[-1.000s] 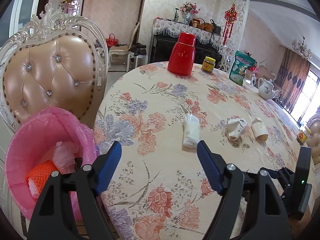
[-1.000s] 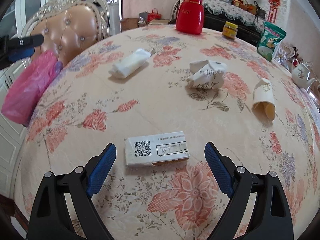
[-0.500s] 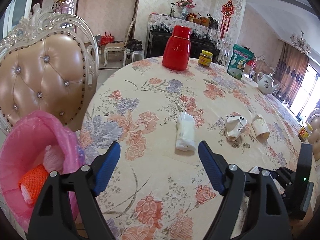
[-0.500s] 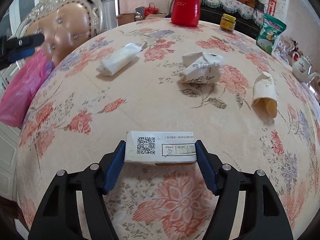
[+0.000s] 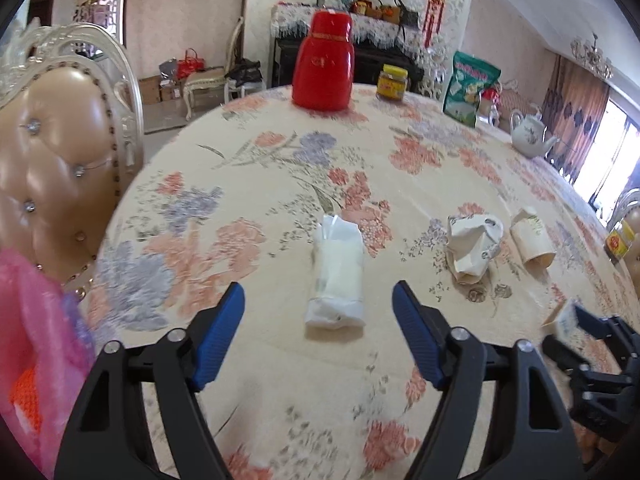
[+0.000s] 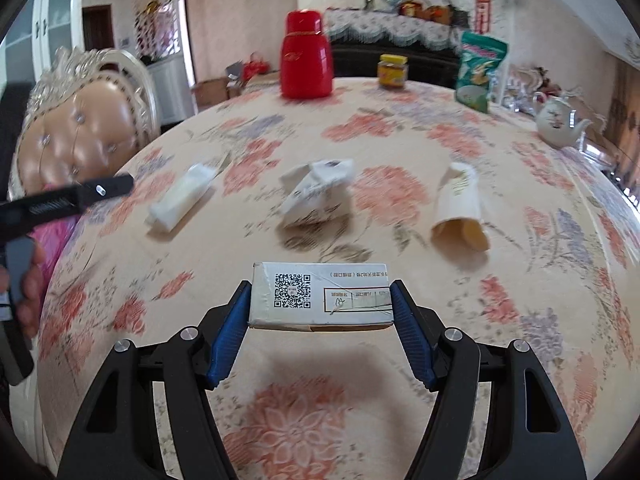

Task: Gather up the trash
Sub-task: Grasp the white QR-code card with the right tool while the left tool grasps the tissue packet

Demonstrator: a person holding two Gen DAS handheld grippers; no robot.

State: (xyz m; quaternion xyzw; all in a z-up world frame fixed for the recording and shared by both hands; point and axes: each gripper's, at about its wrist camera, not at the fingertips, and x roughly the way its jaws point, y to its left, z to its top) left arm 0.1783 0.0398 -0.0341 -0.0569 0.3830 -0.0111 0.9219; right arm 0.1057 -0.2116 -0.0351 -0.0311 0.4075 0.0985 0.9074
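QR-coded white carton (image 6: pixel 320 298) clamped in right hand-held gripper (image 6: pixel 320 320); left hand-held gripper (image 5: pixel 319 334) wide, closing, empty.

Bright daylight from the window (image 5: pixel 616 152); fisheye bending with dark corners; motion blur smears both views.

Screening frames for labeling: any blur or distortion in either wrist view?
Left wrist: pink bag at left edge smeared, white plastic packet fairly sharp. Right wrist: crumpled paper wrapper motion-blurred; white QR-code box between the jaws crisp. Both: fisheye bulges the floral tablecloth.
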